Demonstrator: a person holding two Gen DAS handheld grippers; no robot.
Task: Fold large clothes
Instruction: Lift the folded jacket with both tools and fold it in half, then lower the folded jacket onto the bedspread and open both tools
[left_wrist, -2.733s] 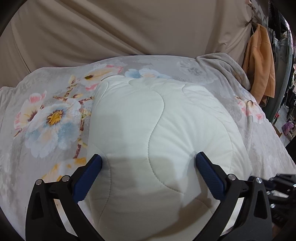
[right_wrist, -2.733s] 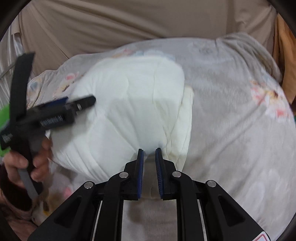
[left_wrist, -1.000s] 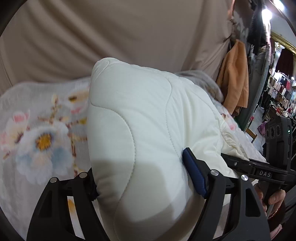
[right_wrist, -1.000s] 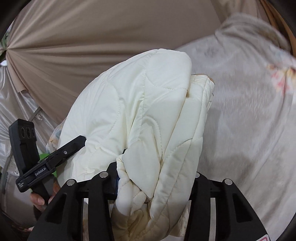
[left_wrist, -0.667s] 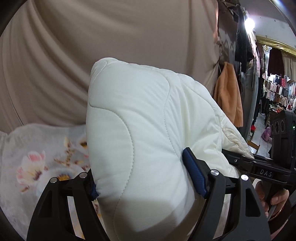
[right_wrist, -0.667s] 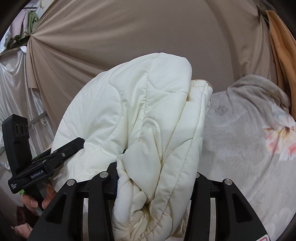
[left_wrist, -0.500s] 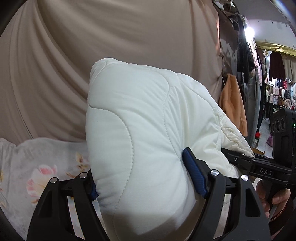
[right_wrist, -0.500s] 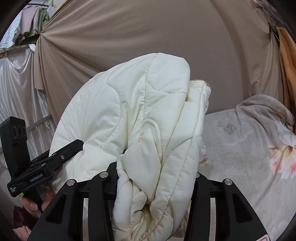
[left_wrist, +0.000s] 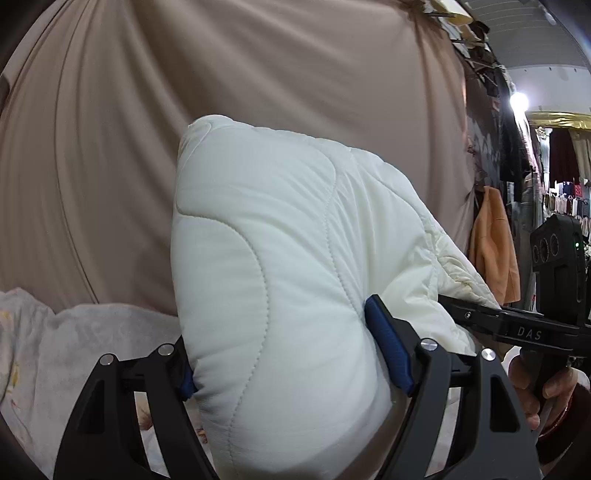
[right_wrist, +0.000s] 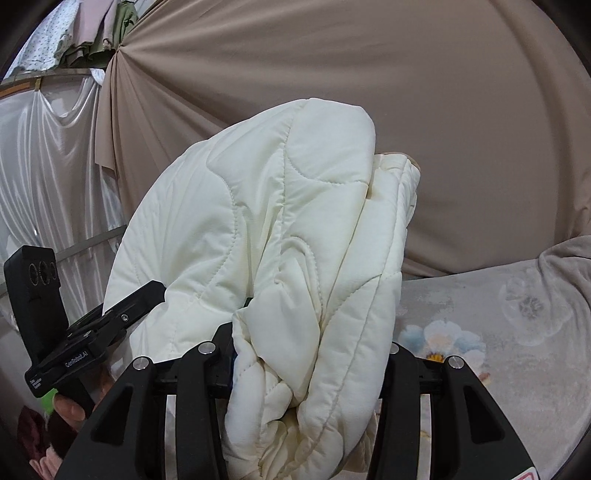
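left gripper (left_wrist: 291, 354) clamps the folded white quilted jacket (left_wrist: 288, 258) between wide-set fingers; right gripper (right_wrist: 310, 354) likewise grips its bunched edge, floral blanket (right_wrist: 498, 332) beyond.

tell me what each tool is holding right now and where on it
Both hold the folded white quilted jacket. The left tool clamps one end of the padded bundle; the right tool clamps the opposite end, where the layered edges bunch.

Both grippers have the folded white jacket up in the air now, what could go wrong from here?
1. The puffy white quilted jacket bulges well past the right gripper; loose layers could slide out and undo the fold.
2. The left gripper squeezes slick padding between its blue fingers, so it may slip if the two grippers move unevenly.
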